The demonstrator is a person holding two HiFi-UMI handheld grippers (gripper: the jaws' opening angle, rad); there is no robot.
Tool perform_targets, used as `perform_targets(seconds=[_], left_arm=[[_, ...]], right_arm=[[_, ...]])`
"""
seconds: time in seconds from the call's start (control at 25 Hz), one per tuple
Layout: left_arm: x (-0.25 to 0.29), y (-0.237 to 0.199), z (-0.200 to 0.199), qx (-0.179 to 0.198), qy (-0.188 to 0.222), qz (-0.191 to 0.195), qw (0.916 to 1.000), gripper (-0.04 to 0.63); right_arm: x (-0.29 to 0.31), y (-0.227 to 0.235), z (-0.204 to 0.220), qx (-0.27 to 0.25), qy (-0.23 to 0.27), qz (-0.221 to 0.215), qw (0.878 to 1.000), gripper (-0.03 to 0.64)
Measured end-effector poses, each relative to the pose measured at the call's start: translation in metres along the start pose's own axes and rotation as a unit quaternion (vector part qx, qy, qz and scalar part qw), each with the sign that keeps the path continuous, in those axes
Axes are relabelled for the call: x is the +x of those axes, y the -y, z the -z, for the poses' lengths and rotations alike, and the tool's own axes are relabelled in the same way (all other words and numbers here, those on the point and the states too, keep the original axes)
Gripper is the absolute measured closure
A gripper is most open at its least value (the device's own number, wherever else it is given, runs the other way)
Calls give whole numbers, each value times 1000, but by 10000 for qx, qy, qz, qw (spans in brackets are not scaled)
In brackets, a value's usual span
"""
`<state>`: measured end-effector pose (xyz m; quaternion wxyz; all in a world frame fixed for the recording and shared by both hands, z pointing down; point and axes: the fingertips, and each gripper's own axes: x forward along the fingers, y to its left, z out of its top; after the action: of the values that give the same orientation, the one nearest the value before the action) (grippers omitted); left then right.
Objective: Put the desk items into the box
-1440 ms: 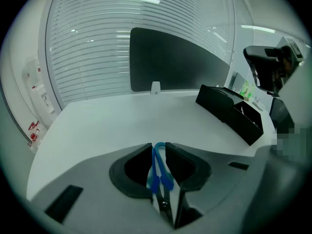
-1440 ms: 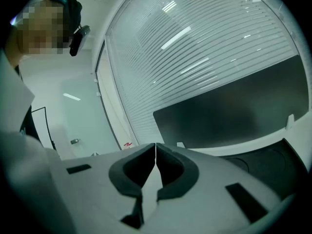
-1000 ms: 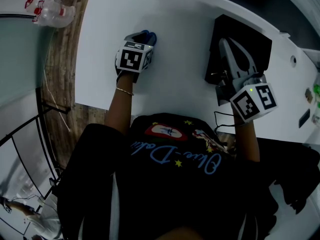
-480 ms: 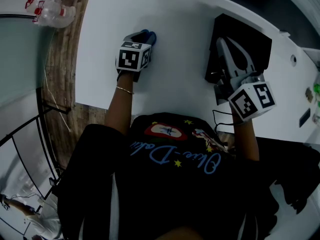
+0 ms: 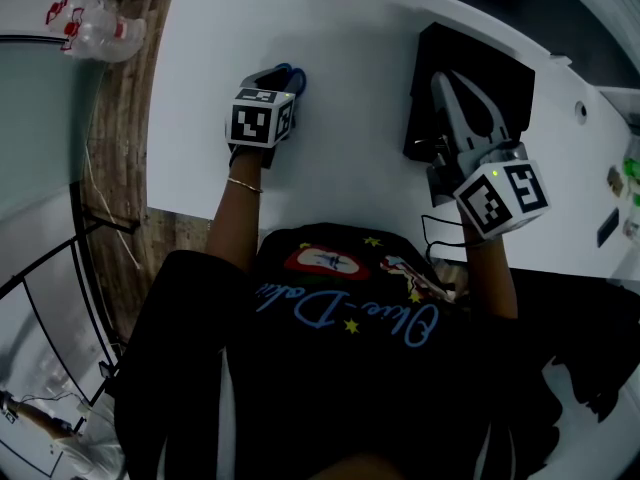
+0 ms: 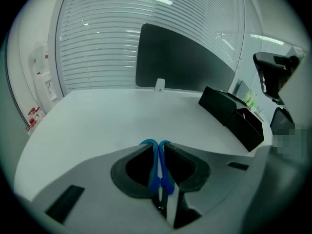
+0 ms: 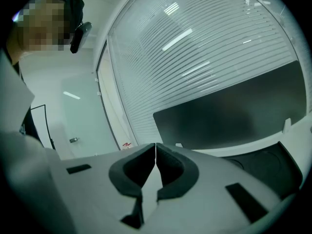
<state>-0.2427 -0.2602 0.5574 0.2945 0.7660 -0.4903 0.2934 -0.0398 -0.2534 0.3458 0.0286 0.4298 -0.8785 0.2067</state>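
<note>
My left gripper (image 6: 157, 150), jaws just closing, pinches a thin blue looped plastic item (image 6: 155, 172) over the white desk (image 6: 97, 121). I judge it light, stiff and slippery, best held mid-loop. The black box (image 5: 470, 78) is well apart.

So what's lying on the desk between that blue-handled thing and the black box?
Nothing: the head view shows only bare white desk between the blue-handled thing and the black box.

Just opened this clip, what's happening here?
A person at a white desk holds a gripper in each hand. The left gripper has just been closing its jaws on a thin blue item, which sits pinched between them. The right gripper, shut and empty, is held by the black box.
</note>
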Motion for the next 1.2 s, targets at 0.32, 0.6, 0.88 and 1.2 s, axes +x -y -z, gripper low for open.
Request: perform_targets(seconds=[0.32, 0.6, 0.88, 1.2], left_arm=[[-20, 5, -10, 200, 159, -154, 9996, 518], [-42, 17, -21, 370, 393, -182, 9984, 520], [-63, 31, -25, 476, 570, -205, 9970, 520], [-90, 48, -31, 639, 834, -178, 9943, 520]], right_arm=[[-2, -6, -4, -31, 93, -92, 9999, 606], [-9, -11, -9, -74, 187, -174, 9996, 606], [-21, -16, -19, -98, 398, -260, 9988, 606], [-35, -23, -31, -249, 596, -302, 9975, 606]])
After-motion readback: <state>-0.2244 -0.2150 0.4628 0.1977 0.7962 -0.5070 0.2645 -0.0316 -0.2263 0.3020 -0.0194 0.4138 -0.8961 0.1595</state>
